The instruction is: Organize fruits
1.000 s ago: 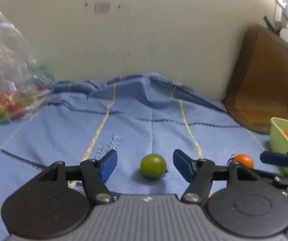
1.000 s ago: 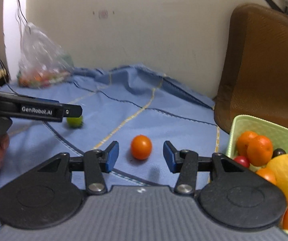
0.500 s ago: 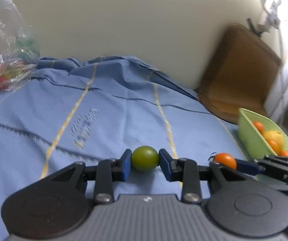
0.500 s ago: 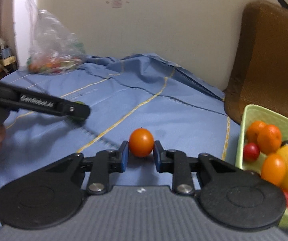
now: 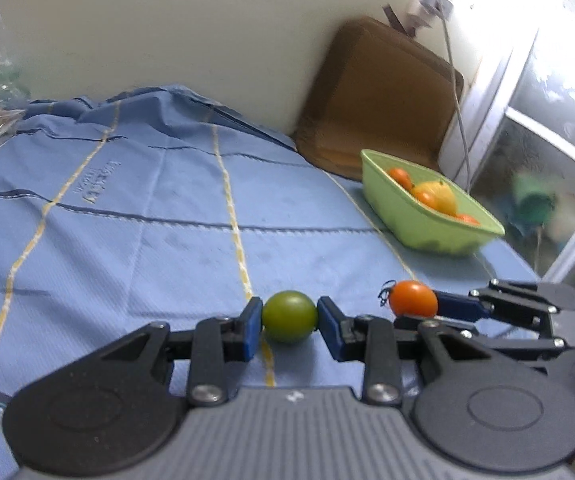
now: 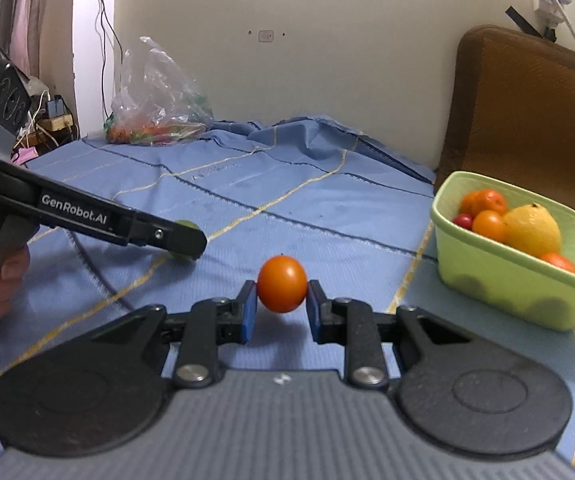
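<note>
On the blue cloth, near the middle, a green tomato is held between the blue pads of the left tongs. An orange tomato is clamped by the right tongs, just to its right. Farther right, a green basket with oranges is placed near a brown cushion.

lots of bare blue bedsheet between the grippers and the green basket, nothing lying in that lane. basket's open on top, though already heaped with fruit. brown cushion stands right behind it, white cable dangles above, plastic bag far left by the wall.
</note>
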### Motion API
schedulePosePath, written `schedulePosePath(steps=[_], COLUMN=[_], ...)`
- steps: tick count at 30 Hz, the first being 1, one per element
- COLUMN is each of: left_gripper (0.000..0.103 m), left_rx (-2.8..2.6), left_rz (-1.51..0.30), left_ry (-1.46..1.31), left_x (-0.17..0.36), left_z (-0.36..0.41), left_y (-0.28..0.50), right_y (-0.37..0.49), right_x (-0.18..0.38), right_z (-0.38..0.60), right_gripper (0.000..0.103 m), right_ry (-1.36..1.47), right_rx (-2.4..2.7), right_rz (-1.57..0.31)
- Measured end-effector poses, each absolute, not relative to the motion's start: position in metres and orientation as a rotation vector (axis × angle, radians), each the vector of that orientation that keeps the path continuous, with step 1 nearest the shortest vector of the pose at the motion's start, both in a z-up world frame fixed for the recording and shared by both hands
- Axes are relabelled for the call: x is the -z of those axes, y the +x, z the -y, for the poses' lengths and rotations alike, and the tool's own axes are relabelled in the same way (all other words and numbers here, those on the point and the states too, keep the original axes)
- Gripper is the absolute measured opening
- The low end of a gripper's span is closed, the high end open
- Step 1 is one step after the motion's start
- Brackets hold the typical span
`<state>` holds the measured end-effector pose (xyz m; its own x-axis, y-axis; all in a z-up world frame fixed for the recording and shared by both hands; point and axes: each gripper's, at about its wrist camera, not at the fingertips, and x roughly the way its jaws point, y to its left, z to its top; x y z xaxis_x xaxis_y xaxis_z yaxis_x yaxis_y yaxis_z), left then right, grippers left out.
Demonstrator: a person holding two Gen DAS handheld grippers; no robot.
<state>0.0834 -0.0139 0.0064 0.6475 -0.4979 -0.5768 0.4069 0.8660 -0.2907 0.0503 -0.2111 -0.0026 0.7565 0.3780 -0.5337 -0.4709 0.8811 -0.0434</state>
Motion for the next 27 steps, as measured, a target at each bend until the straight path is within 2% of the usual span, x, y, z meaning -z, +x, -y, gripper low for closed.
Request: schedulePosePath(steps=[7,15,27], left_gripper=[0.035,0.049,0.052], left_rx=[0.488,0.495,0.504], left_rz=[-0.666,-0.652,-0.653], left_ry=[-0.091,-0.052,-0.078], left_x=[-0.003,-0.003,-0.002], left_z=[0.022,0.028,0.024], left_y=[0.079,0.077,0.078], right_y=[0.053,0.052,0.052], right_x=[0.010,0.010,0.010], right_z=[0.217,0.216,0.218], right_gripper=[0.030,0.035,0.041], right_ry=[-0.154,-0.152,-0.152], right_rx=[-0.456,-0.464,-0.457], right_rz=[-0.586,-0.591,-0.592])
